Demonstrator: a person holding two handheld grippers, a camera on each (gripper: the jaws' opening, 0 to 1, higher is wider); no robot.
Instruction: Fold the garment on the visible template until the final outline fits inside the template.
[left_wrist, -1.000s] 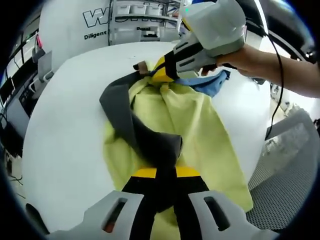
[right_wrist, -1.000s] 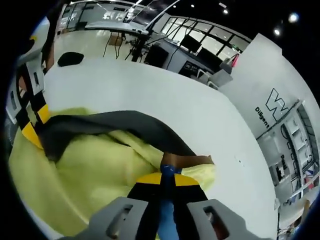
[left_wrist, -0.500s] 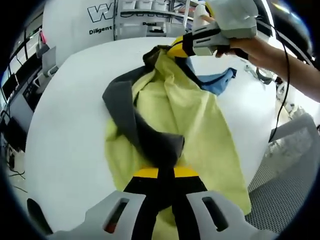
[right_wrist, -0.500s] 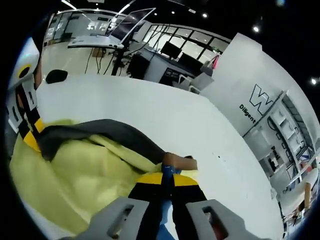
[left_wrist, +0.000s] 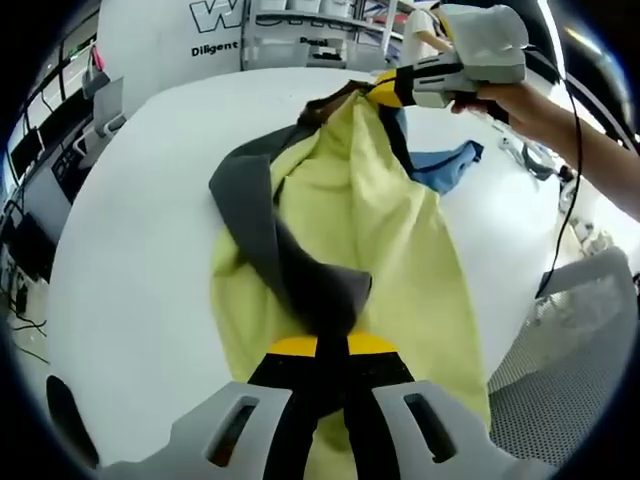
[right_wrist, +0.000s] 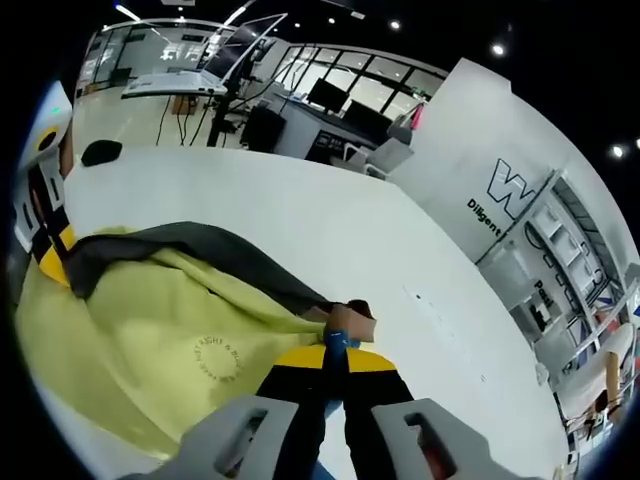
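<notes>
R gripper (left_wrist: 385, 88) has lifted the garment (left_wrist: 370, 240) higher since before.
Both grippers — L (left_wrist: 318, 352) incl. — pinch its edges; soft, limp cloth, best held at corners.

Garment: pale yellow cloth garment (left_wrist: 385, 235) with dark grey collar band (left_wrist: 262, 225), blue inner part (left_wrist: 445, 165)
Print: faint circular text
Table: plain white round table (left_wrist: 130, 250)
Gripper jaws: black, yellow-tipped

Yellow garment (left_wrist: 360, 230) between two hand-held grippers
</notes>
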